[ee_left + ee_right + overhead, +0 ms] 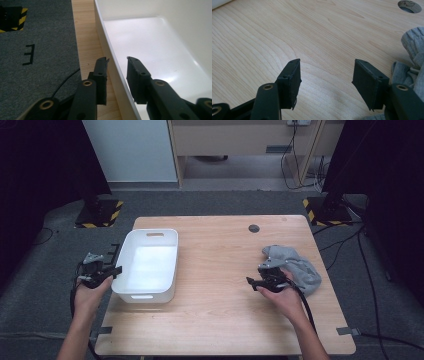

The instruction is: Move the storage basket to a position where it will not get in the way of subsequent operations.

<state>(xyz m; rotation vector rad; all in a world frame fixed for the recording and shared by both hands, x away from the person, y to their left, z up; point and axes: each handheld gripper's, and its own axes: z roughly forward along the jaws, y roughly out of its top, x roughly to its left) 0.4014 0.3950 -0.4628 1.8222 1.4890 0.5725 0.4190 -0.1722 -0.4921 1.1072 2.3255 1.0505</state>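
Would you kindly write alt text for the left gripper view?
The left gripper straddles the near wall of a white plastic bin, one black jaw outside and one inside, with a gap on both sides. The wooden table edge and grey carpet lie to the left.

The white bin (148,265) looks like glossy, smooth plastic. The table (220,270) is matt pale wood; the grey garment (295,265) is soft knitted cloth

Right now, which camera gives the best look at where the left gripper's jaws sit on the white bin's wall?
The left gripper view: the left gripper straddles the white bin's near wall, small gaps showing either side. The high view shows that gripper at the bin's left side, too small to judge. The right gripper view catches a pale corner, perhaps the bin.
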